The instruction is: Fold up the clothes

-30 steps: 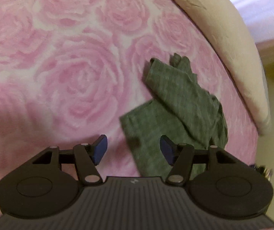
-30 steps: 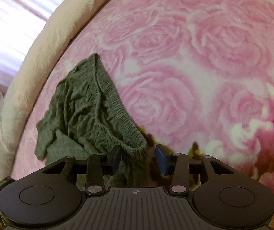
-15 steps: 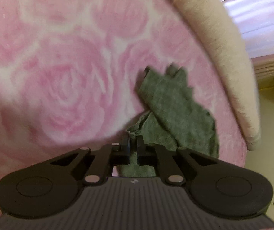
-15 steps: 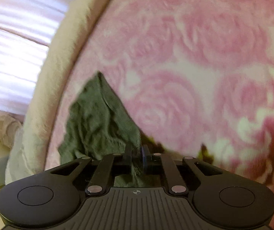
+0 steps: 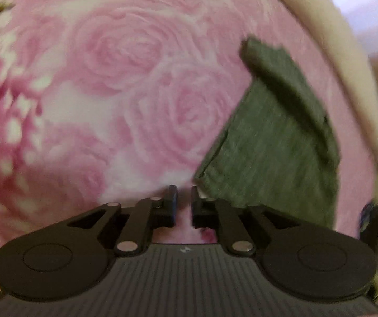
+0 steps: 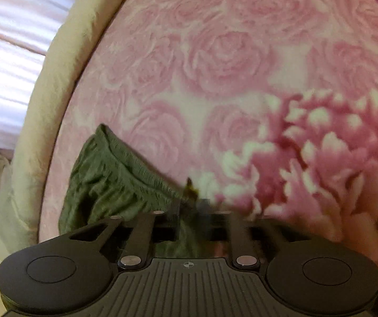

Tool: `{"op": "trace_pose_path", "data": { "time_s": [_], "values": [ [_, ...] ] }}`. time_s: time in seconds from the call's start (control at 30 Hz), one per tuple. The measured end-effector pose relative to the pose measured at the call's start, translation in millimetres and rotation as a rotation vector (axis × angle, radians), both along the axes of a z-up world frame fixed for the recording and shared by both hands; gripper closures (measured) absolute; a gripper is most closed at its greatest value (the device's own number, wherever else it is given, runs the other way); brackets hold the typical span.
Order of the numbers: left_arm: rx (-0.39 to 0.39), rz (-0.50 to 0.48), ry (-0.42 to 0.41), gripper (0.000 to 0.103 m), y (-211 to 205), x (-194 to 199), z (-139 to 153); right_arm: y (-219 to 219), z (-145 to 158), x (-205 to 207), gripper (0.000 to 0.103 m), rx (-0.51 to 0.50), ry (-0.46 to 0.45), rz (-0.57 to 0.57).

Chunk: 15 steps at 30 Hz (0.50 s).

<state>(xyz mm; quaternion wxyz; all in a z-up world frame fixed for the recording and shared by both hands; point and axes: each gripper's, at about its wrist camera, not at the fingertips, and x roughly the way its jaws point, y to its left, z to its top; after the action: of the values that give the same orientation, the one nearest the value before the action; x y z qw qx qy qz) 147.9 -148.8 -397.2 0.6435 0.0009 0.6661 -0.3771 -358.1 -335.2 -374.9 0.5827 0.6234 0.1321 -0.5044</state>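
Green shorts (image 5: 276, 142) on rose-print blanket (image 5: 125, 84), long axis slanting away, elastic waistband (image 6: 136, 174) pinched by right gripper (image 6: 191, 211), left gripper (image 5: 183, 198) narrowly parted, empty, beside hem corner.

A pink rose-print blanket (image 6: 228, 60) covers the bed, edged by a cream quilt (image 6: 57, 84).

No words or numbers can be read anywhere. Each gripper body carries only a small pale emblem, too tiny to make out.
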Motion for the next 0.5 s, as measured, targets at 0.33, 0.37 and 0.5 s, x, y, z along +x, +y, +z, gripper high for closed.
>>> {"op": "trace_pose_path", "data": {
  "time_s": [0.33, 0.37, 0.5],
  "values": [
    [-0.094, 0.053, 0.116, 0.101, -35.4, 4.2, -11.6, -5.4, -14.5, 16.8, 0.096, 0.023, 0.004, 0.081],
    [-0.125, 0.062, 0.117, 0.101, -40.9, 7.4, -2.2, -9.0, -10.1, 18.7, 0.096, 0.016, -0.008, 0.084],
    [-0.294, 0.080, 0.095, 0.101, -73.3, 29.7, 50.8, -38.6, 25.6, 22.0, 0.096, -0.027, -0.127, 0.064]
  ]
}}
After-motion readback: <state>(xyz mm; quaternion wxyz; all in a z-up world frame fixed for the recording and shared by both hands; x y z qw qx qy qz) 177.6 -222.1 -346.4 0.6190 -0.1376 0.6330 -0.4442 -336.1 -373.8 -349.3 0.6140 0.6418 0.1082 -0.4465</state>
